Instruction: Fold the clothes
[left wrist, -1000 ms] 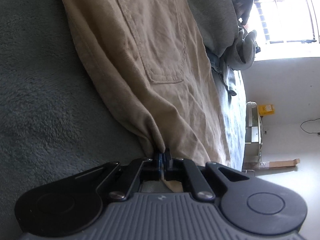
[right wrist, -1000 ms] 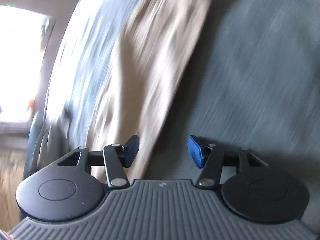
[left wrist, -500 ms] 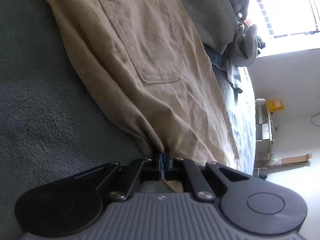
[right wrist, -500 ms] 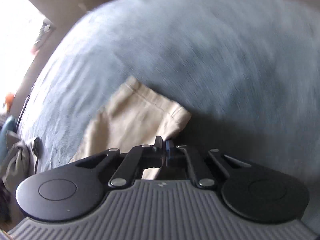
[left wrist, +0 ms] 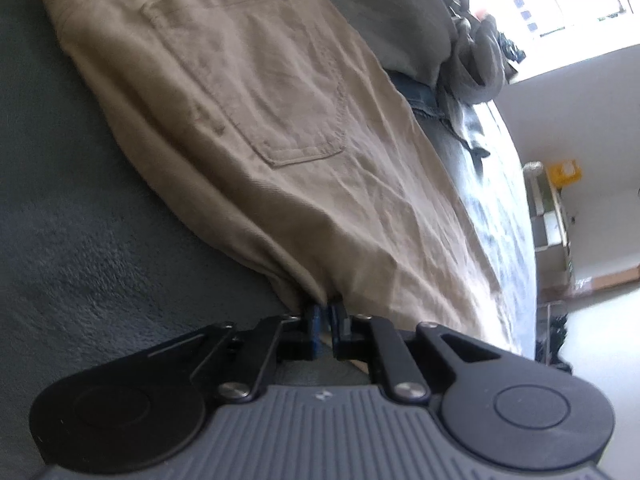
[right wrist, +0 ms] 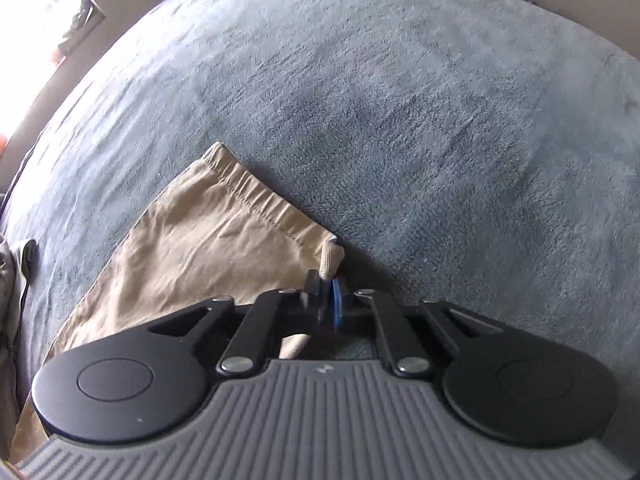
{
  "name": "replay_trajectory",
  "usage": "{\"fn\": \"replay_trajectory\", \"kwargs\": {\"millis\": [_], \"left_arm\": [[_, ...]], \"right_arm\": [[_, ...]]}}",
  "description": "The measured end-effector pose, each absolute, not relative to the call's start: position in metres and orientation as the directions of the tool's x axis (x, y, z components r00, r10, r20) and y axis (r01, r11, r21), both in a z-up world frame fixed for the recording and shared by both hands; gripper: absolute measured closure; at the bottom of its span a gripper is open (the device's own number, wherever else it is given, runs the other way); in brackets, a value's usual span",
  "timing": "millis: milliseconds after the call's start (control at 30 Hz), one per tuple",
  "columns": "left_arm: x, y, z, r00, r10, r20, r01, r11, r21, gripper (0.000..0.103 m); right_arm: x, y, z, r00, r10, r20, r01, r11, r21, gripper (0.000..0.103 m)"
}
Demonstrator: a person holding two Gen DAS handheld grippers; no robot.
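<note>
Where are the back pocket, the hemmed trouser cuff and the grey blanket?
back pocket (left wrist: 256, 80): left wrist view, middle of the stitched patch.
hemmed trouser cuff (right wrist: 256, 196): right wrist view, on the gathered hem band.
grey blanket (right wrist: 400, 120): right wrist view, bare plush beyond the cuff.

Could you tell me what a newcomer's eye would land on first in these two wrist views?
The tan trousers sprawl across the grey-blue blanket, back pocket up. The left gripper pinches their near edge; the right gripper holds a hem corner, jaws opening slightly.
</note>
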State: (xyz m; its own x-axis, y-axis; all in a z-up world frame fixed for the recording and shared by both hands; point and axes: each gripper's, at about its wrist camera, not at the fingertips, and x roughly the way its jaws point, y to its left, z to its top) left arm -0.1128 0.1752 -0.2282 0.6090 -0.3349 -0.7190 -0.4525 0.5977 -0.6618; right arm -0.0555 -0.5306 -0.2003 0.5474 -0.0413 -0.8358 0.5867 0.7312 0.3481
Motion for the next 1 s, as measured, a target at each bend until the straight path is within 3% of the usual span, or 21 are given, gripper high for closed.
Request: {"fn": "replay_trajectory", "kwargs": {"millis": [67, 167, 233, 300, 400, 500, 633, 767, 967, 1000], "left_arm": [[-0.115, 0.176, -0.22, 0.595, -0.322, -0.737, -0.445, 0.631, -0.635, 0.076], [-0.125, 0.175, -0.199, 0.587, -0.283, -0.759, -0.434, 0.681, -0.59, 0.071], [-0.129, 0.173, -0.184, 0.594, -0.26, -0.761, -0.42, 0.706, -0.569, 0.071], [-0.131, 0.169, -0.17, 0.614, -0.236, -0.753, -0.399, 0.731, -0.554, 0.071], [-0.115, 0.155, -0.162, 0.639, -0.256, -0.725, -0.324, 0.765, -0.556, 0.071], [-0.082, 0.132, -0.171, 0.629, -0.27, -0.729, -0.241, 0.824, -0.513, 0.071], [-0.056, 0.111, -0.198, 0.588, -0.237, -0.774, -0.21, 0.878, -0.429, 0.072], [-0.055, 0.114, -0.207, 0.58, -0.243, -0.777, -0.203, 0.881, -0.427, 0.076], [-0.046, 0.116, -0.202, 0.571, -0.255, -0.78, -0.236, 0.86, -0.453, 0.075], [-0.047, 0.116, -0.198, 0.575, -0.252, -0.778, -0.236, 0.86, -0.453, 0.074]], "right_arm": [[-0.059, -0.543, -0.195, 0.536, -0.039, -0.843, 0.608, 0.71, 0.354, 0.077], [-0.067, -0.556, -0.175, 0.516, -0.135, -0.846, 0.666, 0.684, 0.297, 0.073], [-0.066, -0.536, -0.157, 0.558, -0.156, -0.815, 0.584, 0.772, 0.252, 0.074], [-0.06, -0.504, -0.142, 0.605, -0.125, -0.786, 0.44, 0.876, 0.199, 0.074], [-0.043, -0.41, -0.142, 0.629, 0.097, -0.772, 0.021, 0.99, 0.142, 0.074], [-0.04, -0.3, -0.155, 0.585, 0.301, -0.753, -0.368, 0.926, 0.084, 0.078], [-0.044, -0.211, -0.184, 0.528, 0.389, -0.755, -0.59, 0.808, 0.004, 0.086], [-0.056, -0.24, -0.209, 0.526, 0.336, -0.781, -0.614, 0.785, -0.076, 0.087], [-0.044, -0.339, -0.186, 0.531, 0.061, -0.845, -0.405, 0.894, -0.19, 0.087], [-0.044, -0.338, -0.175, 0.553, 0.086, -0.829, -0.405, 0.897, -0.178, 0.087]]}}
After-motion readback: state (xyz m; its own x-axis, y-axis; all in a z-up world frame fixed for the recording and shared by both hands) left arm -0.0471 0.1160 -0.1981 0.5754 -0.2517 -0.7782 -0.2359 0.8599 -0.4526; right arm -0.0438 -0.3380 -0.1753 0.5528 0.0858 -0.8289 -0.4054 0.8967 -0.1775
